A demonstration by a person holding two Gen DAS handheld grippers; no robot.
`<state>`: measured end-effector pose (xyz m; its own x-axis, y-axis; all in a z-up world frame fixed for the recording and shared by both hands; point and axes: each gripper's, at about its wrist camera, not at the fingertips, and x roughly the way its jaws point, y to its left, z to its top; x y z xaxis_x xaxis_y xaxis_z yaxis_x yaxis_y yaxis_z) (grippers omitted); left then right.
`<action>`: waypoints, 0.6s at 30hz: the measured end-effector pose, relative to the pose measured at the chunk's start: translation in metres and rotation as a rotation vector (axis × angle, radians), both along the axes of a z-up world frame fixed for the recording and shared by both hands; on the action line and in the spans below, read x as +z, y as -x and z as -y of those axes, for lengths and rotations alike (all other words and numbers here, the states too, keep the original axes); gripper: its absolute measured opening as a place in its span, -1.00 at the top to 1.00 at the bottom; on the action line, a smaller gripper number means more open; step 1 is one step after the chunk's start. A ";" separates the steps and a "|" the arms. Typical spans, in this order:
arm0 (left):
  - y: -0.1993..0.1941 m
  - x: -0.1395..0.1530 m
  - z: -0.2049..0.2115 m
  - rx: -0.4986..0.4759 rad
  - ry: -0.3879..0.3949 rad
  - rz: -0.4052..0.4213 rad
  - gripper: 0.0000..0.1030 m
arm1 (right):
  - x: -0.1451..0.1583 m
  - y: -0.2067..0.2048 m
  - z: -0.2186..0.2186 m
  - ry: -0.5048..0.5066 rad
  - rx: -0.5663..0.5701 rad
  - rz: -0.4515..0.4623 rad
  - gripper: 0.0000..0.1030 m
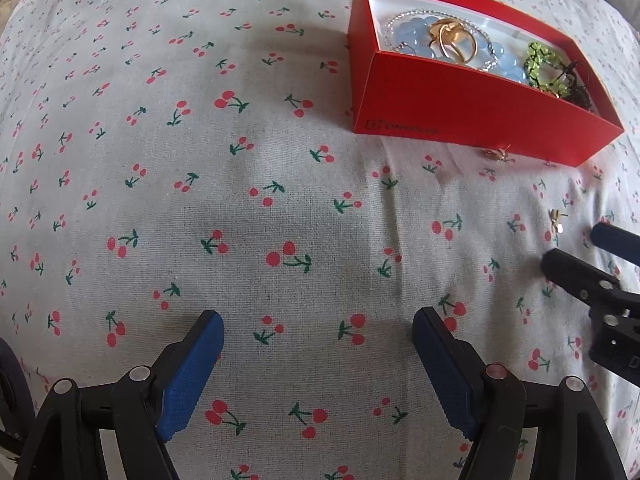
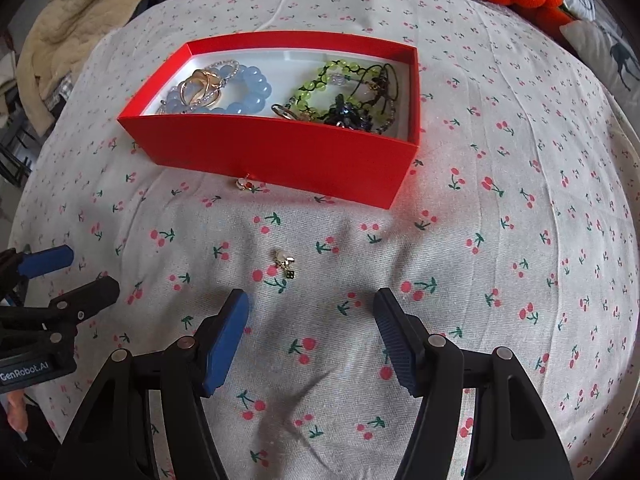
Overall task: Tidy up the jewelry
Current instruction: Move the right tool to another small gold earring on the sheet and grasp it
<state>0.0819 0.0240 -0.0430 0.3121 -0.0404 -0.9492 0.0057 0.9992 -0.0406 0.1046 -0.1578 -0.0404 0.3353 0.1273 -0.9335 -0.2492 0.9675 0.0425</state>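
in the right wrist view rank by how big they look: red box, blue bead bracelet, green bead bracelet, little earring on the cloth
1. red box
2. blue bead bracelet
3. green bead bracelet, close to the blue one, unsure
4. earring

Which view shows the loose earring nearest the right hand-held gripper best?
The right wrist view: the pearl earring lies near centre, just ahead of the open fingers. The left wrist view shows it small near the right edge.

One red box (image 2: 276, 152) on one cherry-print cloth (image 2: 480, 240). Inside: one blue bead bracelet (image 2: 256, 88), one green bead bracelet (image 2: 316, 84), one clear bead bracelet (image 2: 224, 68), gold rings (image 2: 204, 84) overlapping, count unclear, one dark tangle (image 2: 360, 112), pieces uncountable. Two loose earrings on the cloth: one (image 2: 245, 183) against the box's near wall, one (image 2: 286, 264) nearer. Two grippers: left (image 1: 318, 364), right (image 2: 312, 340)
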 end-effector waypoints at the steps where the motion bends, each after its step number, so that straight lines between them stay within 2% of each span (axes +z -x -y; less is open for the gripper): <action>1: 0.000 0.000 0.001 -0.001 -0.001 0.000 -0.58 | 0.000 -0.001 -0.003 0.007 -0.001 0.005 -0.32; 5: -0.001 -0.001 0.004 -0.006 -0.001 0.000 -0.58 | -0.001 -0.009 -0.011 0.023 -0.013 0.019 -0.31; 8: 0.001 0.000 0.004 -0.011 0.000 0.001 -0.58 | -0.001 -0.015 -0.014 0.028 -0.019 0.029 -0.15; 14: 0.003 0.000 0.003 -0.009 0.001 0.002 -0.58 | 0.000 -0.018 -0.019 0.022 0.015 0.028 0.54; 16: 0.003 0.000 0.003 -0.008 0.003 0.002 -0.58 | 0.000 -0.018 -0.020 0.014 0.023 0.021 0.83; 18: 0.003 0.001 0.002 -0.005 0.004 0.003 -0.58 | 0.001 -0.019 -0.020 0.004 0.022 0.014 0.84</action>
